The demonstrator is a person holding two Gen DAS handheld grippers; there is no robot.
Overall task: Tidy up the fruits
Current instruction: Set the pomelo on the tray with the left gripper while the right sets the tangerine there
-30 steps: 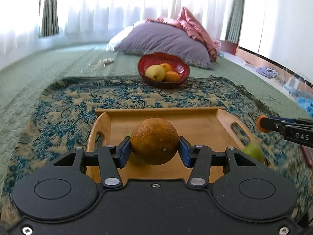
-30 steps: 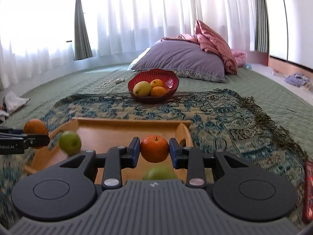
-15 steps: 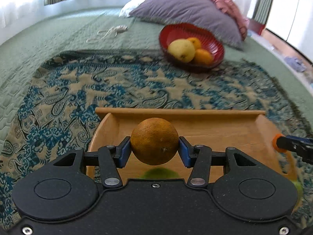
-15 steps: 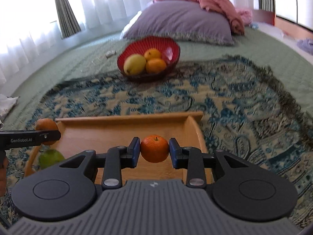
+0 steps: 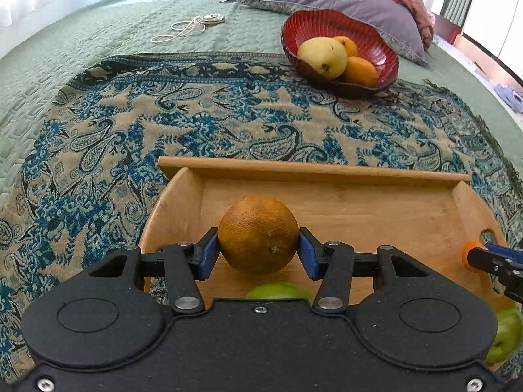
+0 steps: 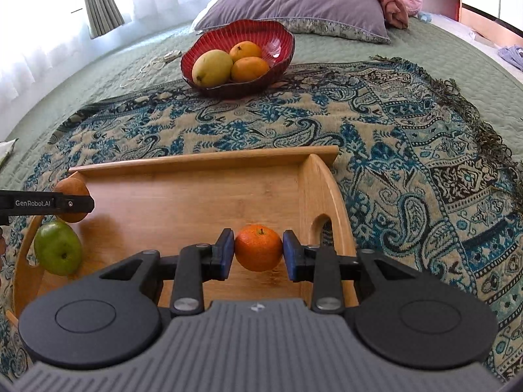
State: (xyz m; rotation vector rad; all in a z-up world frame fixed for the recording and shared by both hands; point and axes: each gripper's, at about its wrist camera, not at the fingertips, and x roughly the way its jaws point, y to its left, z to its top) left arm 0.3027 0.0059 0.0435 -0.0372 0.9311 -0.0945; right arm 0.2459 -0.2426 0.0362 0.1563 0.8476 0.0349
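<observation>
Fruits were split between our two grippers, a wooden tray (image 6: 196, 163) and a red bowl (image 6: 278, 37). Our left gripper (image 5: 258, 248) had its blue pads (image 5: 207, 253) clamped on a large brownish orange (image 5: 258, 235), held above the left part of the tray. Our right gripper (image 6: 258, 251) was closed around a small bright tangerine (image 6: 258, 248), held above the tray's right end, near the handle cutout (image 6: 322, 225). Whether either fruit touched the tray floor, we could not tell. In the right wrist view, a green apple (image 6: 58, 248) lay at the tray's left end, just below the left gripper's arm and its orange. In the left wrist view, one green fruit (image 5: 278, 292) peeked out below the held orange, half hidden by the gripper body, and another green fruit (image 5: 505, 334) sat at the right edge. The tray rested on a blue paisley throw (image 6: 392, 137) spread over a green quilted bedspread (image 5: 81, 39). Beyond the tray, well apart from it, the bowl stood at the throw's far edge, holding a yellow mango (image 6: 212, 68) and two oranges (image 6: 249, 69) touching one another. A purple pillow (image 6: 294, 0) lay behind the bowl, and a white cord (image 5: 186, 29) lay on the bedspread to its left.
</observation>
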